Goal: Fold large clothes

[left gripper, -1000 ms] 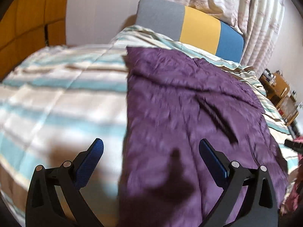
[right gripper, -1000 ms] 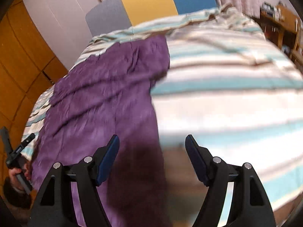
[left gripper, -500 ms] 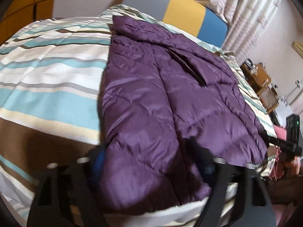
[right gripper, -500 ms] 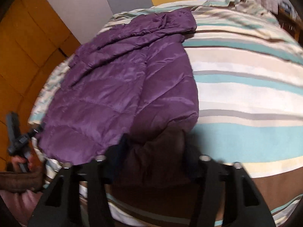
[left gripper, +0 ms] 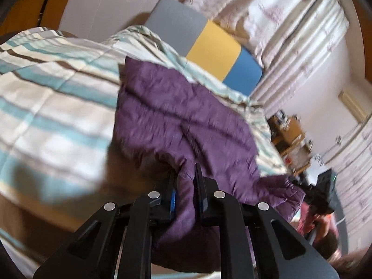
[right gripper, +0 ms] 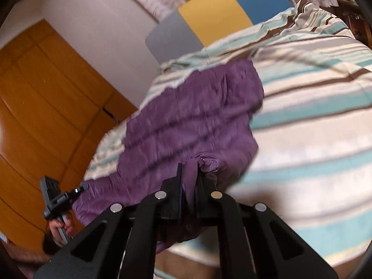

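A purple quilted jacket (left gripper: 176, 116) lies lengthwise on a striped bed, its far end near the headboard; it also shows in the right wrist view (right gripper: 193, 116). My left gripper (left gripper: 184, 174) is shut on the jacket's near hem at its left corner, fabric bunched between the jaws. My right gripper (right gripper: 189, 174) is shut on the near hem at its right corner. Both near corners are lifted off the bed. The other gripper and hand show at the edge of each view.
The striped duvet (left gripper: 53, 97) covers the bed. A grey, yellow and blue headboard (left gripper: 209, 48) stands at the far end with curtains (left gripper: 290, 23) behind. Orange wardrobe doors (right gripper: 46, 107) are on the left, a wooden shelf unit (left gripper: 290, 137) on the right.
Both grippers were open above the jacket, dropped to its near hem, and have now closed on it. The near hem is raised and both views tilt upward.
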